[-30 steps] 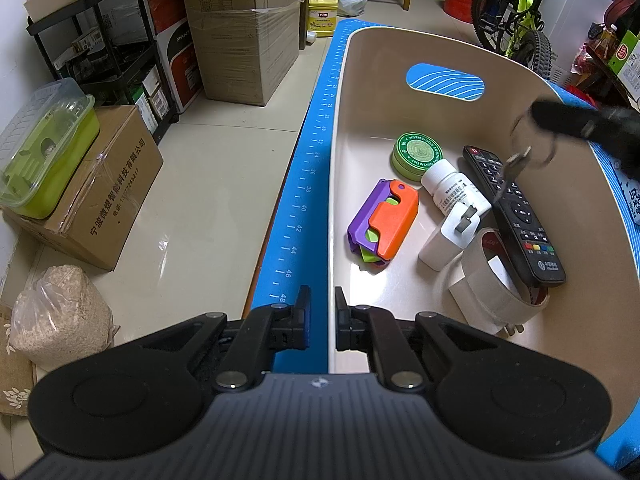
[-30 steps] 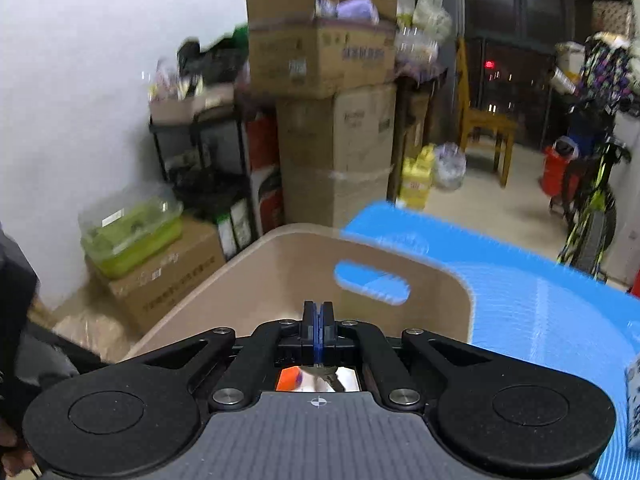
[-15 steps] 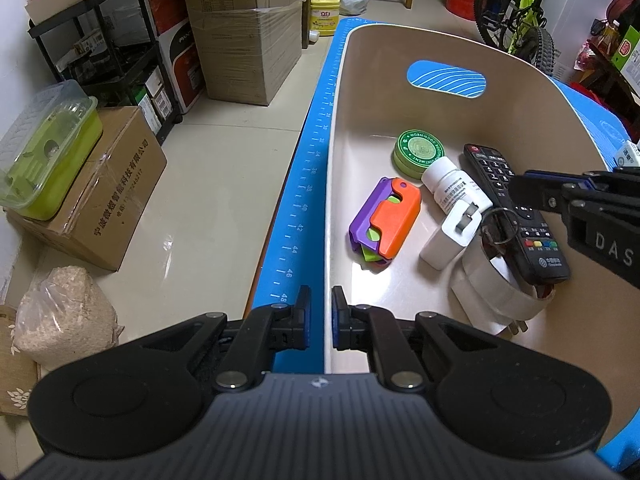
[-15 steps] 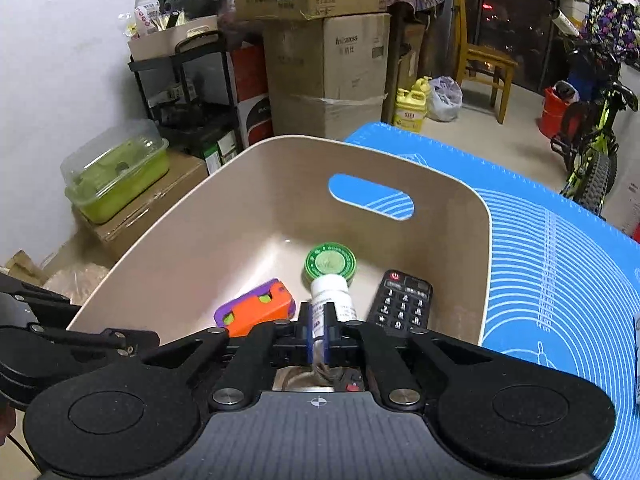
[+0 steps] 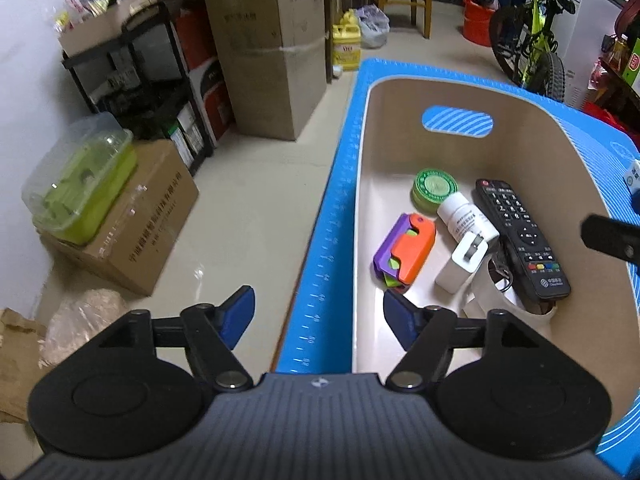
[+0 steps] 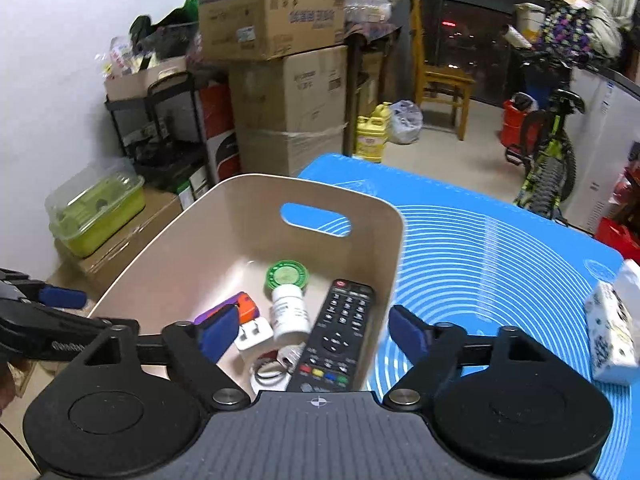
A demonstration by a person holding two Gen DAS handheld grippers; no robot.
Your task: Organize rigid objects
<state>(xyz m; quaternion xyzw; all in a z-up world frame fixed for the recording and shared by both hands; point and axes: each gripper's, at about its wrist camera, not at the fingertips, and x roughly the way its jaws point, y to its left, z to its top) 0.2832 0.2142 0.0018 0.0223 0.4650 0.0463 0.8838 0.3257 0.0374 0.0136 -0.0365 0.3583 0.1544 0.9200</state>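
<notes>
A beige bin [image 5: 532, 120] [image 6: 224, 208] stands on the blue mat. In it lie a black remote [image 5: 520, 236] [image 6: 336, 336], a white pill bottle [image 5: 466, 216] [image 6: 288, 312], a green round tin [image 5: 434, 188] [image 6: 286, 274], an orange and purple toy [image 5: 404, 254] [image 6: 244, 304], a white charger [image 5: 462, 264] [image 6: 254, 332], a tape roll [image 5: 508, 300] and a key ring [image 6: 266, 372]. My left gripper [image 5: 318, 316] is open and empty, straddling the bin's near left wall. My right gripper [image 6: 312, 332] is open and empty above the bin's right side.
A tissue pack [image 6: 612, 328] lies on the blue mat [image 6: 500, 248] to the right of the bin. Beyond the table's left edge are cardboard boxes [image 5: 136, 216], a green lidded container [image 5: 80, 188] and a black shelf [image 5: 136, 76]. A bicycle [image 6: 548, 156] stands at the back right.
Both grippers have opened from shut. The right gripper let go of the key ring, which now lies in the bin, and has drawn back and up.
</notes>
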